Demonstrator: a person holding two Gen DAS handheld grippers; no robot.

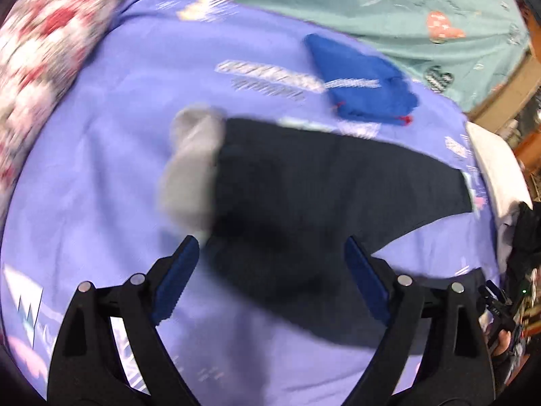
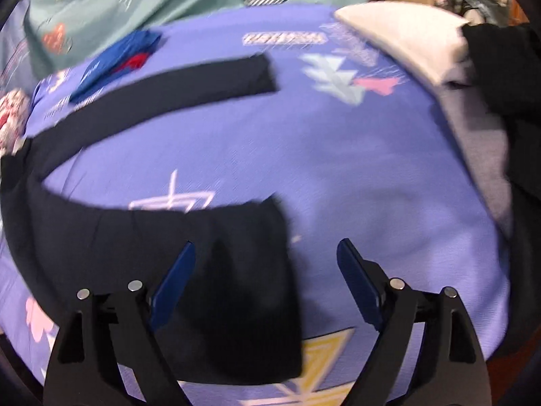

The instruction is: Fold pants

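I hold a gripper in each hand above a bed covered with a purple printed sheet (image 2: pixel 338 155), and dark navy pants (image 2: pixel 111 237) lie spread on it, both legs splayed apart in a wide curve. My left gripper (image 1: pixel 272 267) hangs over the waist end, its blue-padded fingers (image 1: pixel 175 280) wide apart with nothing clamped — the dark cloth lies beneath the gap, and a pale grey lining or pocket (image 1: pixel 192 169) shows at the waist edge. My right gripper (image 2: pixel 265 270) hangs over the nearer leg's hem, its fingers also spread wide and empty, the hem's corner under the gap between them. The farther leg (image 2: pixel 189 77) stretches away toward a folded blue garment (image 1: pixel 361 81) and a teal sheet (image 1: pixel 389 10). Both pictures are blurred, so I cannot tell whether any pad touches the cloth. My judgement is that the step in hand is grasping to bring one leg over the other. To do it well, I should pinch both layers at the hem's edge and the waist's near edge, then lift together — evenly, so the leg carries across flat without dragging wrinkles.
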